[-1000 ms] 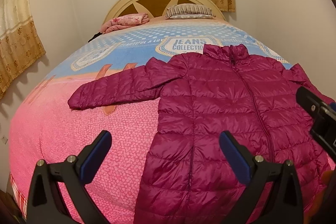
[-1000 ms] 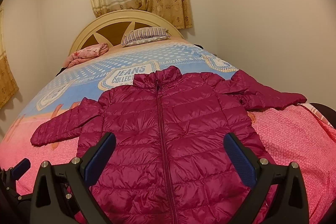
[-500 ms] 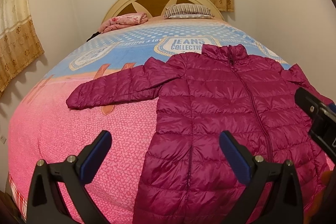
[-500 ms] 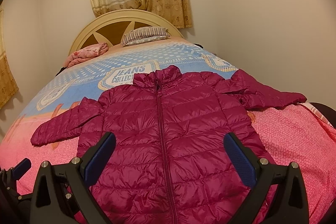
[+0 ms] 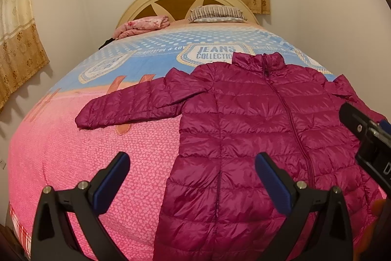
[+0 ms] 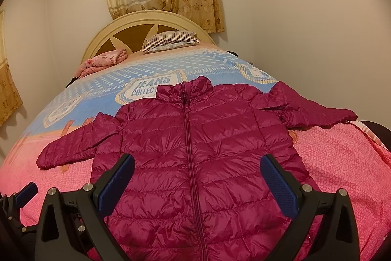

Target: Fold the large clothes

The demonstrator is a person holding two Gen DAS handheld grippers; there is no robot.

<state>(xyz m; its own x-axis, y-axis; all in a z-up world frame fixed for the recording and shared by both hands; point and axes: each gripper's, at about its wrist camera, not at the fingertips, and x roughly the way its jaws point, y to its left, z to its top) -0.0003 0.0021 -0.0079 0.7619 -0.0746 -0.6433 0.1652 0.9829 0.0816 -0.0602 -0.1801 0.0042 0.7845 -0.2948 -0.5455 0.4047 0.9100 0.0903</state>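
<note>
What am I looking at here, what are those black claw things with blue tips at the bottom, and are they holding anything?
Those claws are two-finger grippers that a person holds, one in each hand. Each carries a wide-angle camera looking forward along its fingers, which is why the room looks bulged. One picture comes from the left gripper, the other from the right gripper. Both are open and hold nothing. On the bed a magenta puffer jacket lies flat, zipped up, with its sleeves spread out to the sides. By the headboard are a striped pillow and a bundled pink blanket. The job is folding the jacket, and that has not begun.
</note>
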